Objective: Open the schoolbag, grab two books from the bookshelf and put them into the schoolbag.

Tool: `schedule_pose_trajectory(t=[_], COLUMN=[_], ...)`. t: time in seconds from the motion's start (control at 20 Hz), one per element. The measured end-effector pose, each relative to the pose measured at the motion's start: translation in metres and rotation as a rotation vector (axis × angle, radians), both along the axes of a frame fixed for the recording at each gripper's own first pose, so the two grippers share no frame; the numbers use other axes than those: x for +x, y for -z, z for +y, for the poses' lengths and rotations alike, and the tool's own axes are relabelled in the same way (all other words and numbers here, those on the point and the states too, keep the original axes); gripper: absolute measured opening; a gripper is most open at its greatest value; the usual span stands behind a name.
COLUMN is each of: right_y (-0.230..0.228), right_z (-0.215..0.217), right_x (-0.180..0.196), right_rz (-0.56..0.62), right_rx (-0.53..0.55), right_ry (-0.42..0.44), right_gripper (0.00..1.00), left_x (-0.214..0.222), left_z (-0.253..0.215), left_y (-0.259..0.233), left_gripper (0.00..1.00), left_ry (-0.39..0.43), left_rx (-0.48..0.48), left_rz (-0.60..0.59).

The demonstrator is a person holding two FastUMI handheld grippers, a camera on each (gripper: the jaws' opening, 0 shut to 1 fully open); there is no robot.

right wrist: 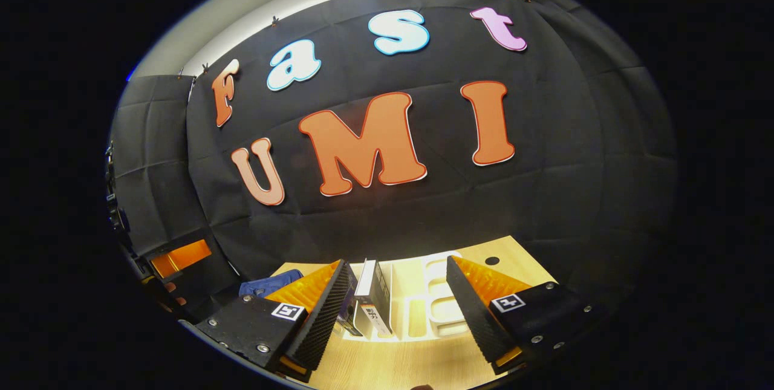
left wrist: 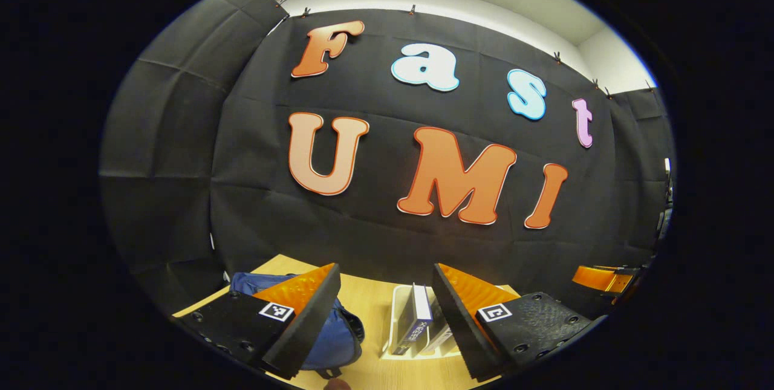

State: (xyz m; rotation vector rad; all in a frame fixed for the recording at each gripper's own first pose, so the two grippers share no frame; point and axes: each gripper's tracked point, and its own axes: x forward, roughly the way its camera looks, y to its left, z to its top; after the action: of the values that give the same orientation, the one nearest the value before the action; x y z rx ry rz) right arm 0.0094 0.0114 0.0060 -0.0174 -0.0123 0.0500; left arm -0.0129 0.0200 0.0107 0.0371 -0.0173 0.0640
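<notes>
Ribbed pads are facing each other across a wide gap on the left gripper [left wrist: 381, 323], jaws spread and gripping nothing; the right gripper [right wrist: 393, 317] is likewise hanging open and empty. Both are hovering above the pale wooden table [left wrist: 375, 299], probably poised to begin. Just beyond the left gripper's jaws the blue schoolbag [left wrist: 338, 332] is lying slumped, apparently unopened. Beside it the white bookshelf [right wrist: 435, 305] is keeping the books [right wrist: 373, 293] upright, spines outward, easy to pinch. Spine lettering is too small to read; square coded markers are sitting on each finger mount.
</notes>
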Motion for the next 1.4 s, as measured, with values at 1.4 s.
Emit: schedule_pose_trajectory(t=[1.4], right_y=[0.018], right_z=[0.013], right_x=[0.025], right_rz=[0.052], right_rx=[-0.025], right_ry=[0.096], right_gripper=[0.96], left_x=[0.048], left_z=[0.02], left_y=[0.016], left_gripper=[0.94], left_ry=[0.106], left_rx=[0.073], left_rz=[0.024])
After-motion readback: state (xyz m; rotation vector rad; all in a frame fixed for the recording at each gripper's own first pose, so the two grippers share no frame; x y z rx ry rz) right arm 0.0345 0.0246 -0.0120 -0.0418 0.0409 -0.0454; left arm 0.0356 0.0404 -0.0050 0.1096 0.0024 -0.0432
